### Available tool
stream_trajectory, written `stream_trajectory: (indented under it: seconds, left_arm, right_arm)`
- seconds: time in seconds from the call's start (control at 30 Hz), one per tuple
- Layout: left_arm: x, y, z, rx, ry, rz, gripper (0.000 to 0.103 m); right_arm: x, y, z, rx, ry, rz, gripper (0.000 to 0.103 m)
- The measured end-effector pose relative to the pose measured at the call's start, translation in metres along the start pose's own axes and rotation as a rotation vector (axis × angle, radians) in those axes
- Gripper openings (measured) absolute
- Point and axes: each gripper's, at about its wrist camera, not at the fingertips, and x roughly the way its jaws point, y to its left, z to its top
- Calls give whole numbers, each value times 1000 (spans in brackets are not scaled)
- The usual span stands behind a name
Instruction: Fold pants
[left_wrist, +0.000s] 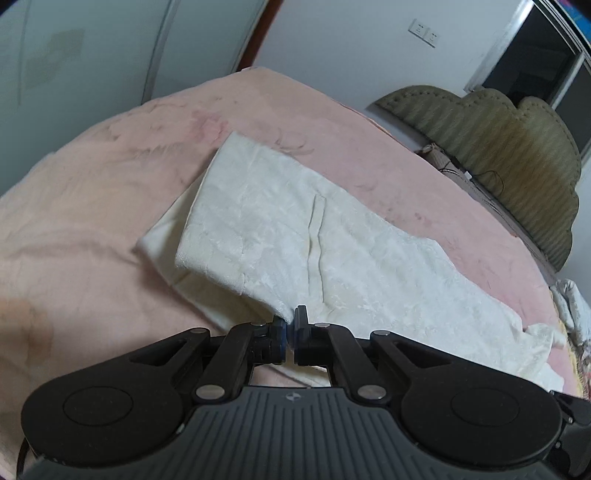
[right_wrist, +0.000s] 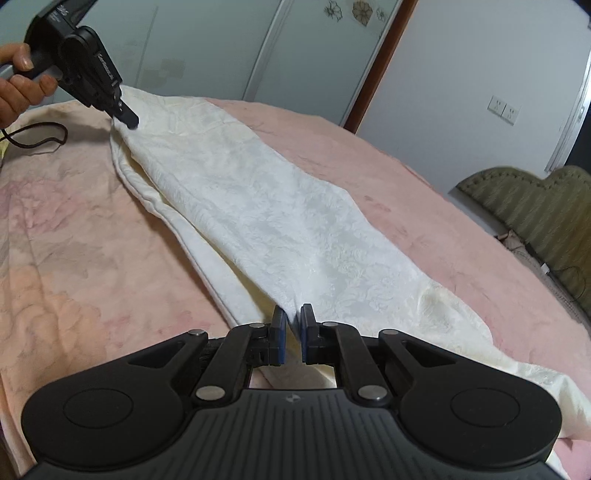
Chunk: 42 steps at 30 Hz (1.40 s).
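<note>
2 claws: your left claw (left_wrist: 290, 330) and right claw (right_wrist: 292, 325) each pinch the cream brocade pants (right_wrist: 258, 206).
Fabric: soft, light, droopy.
Hold: grip edges over the pink bed (right_wrist: 74, 258).

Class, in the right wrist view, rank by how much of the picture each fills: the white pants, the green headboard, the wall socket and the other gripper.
1. white pants
2. green headboard and left gripper: look alike; the headboard is cut off, so unranked
3. wall socket

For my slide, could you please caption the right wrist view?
Both grippers, right gripper and left gripper, pinch white pants over pink bed.
</note>
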Motion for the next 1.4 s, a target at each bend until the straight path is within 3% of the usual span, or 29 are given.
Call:
stream_trajectory:
  seconds: [0.13, 0.33, 0.43, 0.6, 0.63, 0.7, 0.73, 0.83, 0.9, 0.97, 1.07, 1.13, 1.2, 1.4]
  left_arm:
    - [-7, 1, -3, -1, -32, -2, 4]
    - [-22, -8, -9, 54, -92, 60, 5]
    - [-15, -6, -11, 64, -69, 77, 5]
    - [0, 5, -11, 16, -24, 84, 12]
    - [-1, 6, -10, 8, -22, 87, 18]
    - [-4, 8, -7, -17, -19, 95, 21]
    - [-7, 8, -7, -31, -20, 100, 29]
    - [-21, -1, -8, -19, -65, 199, 30]
    - [-34, -19, -11, 51, -123, 275, 30]
    - [-45, -40, -13, 121, -175, 294, 30]
    - [-53, -73, -14, 207, -191, 203, 35]
    - [-46, -98, -19, 279, -164, 108, 46]
    - [-33, -124, -27, 355, -130, 50, 48]
    - [8, -200, -68, 596, -33, -82, 48]
  right_arm:
    - [1, 9, -3, -53, 0, -25, 7]
    - [-17, 22, -4, -53, -29, -18, 7]
    - [-18, 30, -7, -52, -13, -14, 7]
    - [-11, 28, -11, -6, -4, 3, 7]
    - [-10, 28, -12, -1, -4, 4, 7]
    - [-10, 26, -15, 22, -2, 10, 7]
    - [-9, 25, -15, 30, 0, 13, 7]
    - [-10, 26, -15, 35, -1, 4, 9]
    - [-12, 30, -15, 12, 2, -14, 11]
    - [-15, 33, -15, -10, 10, -26, 15]
    - [-27, 28, -18, 19, 11, -2, 22]
    - [-38, 16, -22, 82, 7, 36, 41]
    - [-52, -2, -30, 166, -8, 43, 56]
    - [-94, -89, -71, 552, -81, -56, 59]
